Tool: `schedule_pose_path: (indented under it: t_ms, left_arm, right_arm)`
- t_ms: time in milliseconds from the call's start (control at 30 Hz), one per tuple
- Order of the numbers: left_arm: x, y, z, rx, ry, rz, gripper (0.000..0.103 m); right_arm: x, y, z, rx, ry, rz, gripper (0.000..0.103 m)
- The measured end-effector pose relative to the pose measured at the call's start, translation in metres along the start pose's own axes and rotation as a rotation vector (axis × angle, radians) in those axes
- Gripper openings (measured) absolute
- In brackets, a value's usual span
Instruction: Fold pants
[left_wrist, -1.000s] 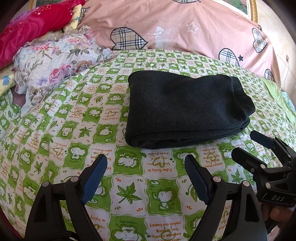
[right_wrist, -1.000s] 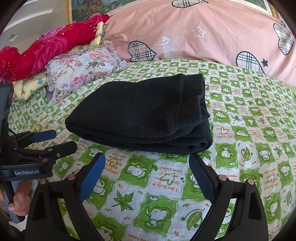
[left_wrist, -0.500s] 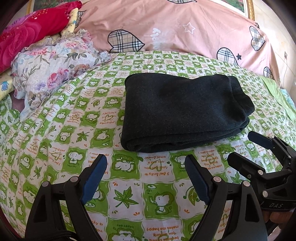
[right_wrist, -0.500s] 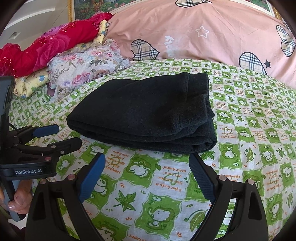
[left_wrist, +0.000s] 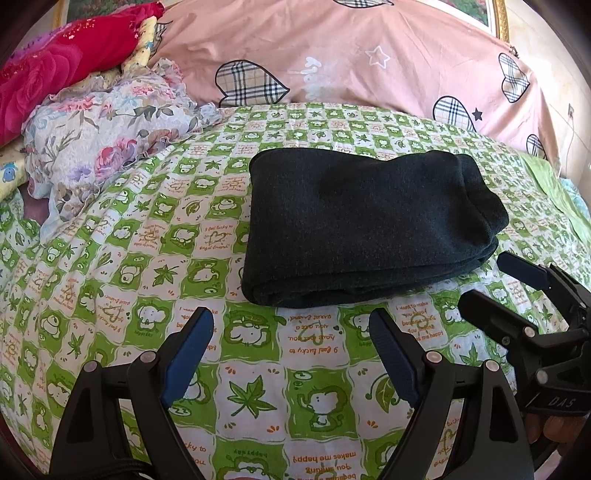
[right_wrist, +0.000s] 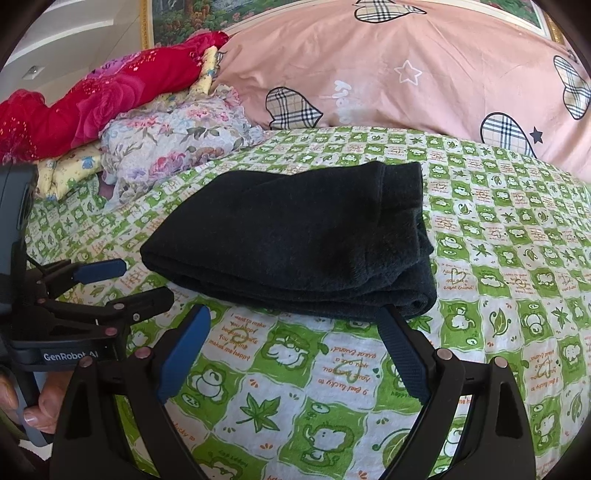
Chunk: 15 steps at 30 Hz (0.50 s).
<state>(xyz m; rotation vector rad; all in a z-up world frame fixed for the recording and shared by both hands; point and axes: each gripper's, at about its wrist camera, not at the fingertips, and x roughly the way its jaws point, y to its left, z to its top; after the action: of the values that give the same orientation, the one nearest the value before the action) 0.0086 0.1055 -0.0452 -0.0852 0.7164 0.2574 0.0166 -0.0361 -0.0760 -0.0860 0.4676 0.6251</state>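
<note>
The dark pants (left_wrist: 365, 229) lie folded into a thick rectangle on the green-and-white checked bed sheet (left_wrist: 147, 236); they also show in the right wrist view (right_wrist: 295, 240). My left gripper (left_wrist: 291, 328) is open and empty, just short of the pants' near edge. My right gripper (right_wrist: 295, 325) is open and empty, its right fingertip close to the pants' near right corner. Each gripper shows in the other's view: the right one (left_wrist: 495, 284) at the right, the left one (right_wrist: 136, 280) at the left, both open.
A large pink quilt with plaid hearts (left_wrist: 351, 62) lies behind the pants. A floral cloth (left_wrist: 110, 140) and a red blanket (left_wrist: 55, 77) are piled at the back left. A light green cloth (left_wrist: 554, 192) lies at the far right.
Both grippers have shifted slightly, so the pants sit a little further left and lower in the views. Both stay open and empty. The pants have not moved.
</note>
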Motion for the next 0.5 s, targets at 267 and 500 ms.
schedule_pose_path:
  t_ms: [267, 500]
  left_arm:
    - [-0.0006, -0.0008, 0.0013, 0.004, 0.001, 0.0, 0.087]
    - [-0.0012, -0.0008, 0.002, 0.007, -0.002, 0.0, 0.087]
  right_arm:
    - [-0.0022, -0.0006, 0.0042, 0.002, -0.017, 0.001, 0.092]
    - [-0.0028, 0.0005, 0.0071, -0.003, -0.023, 0.005, 0.092]
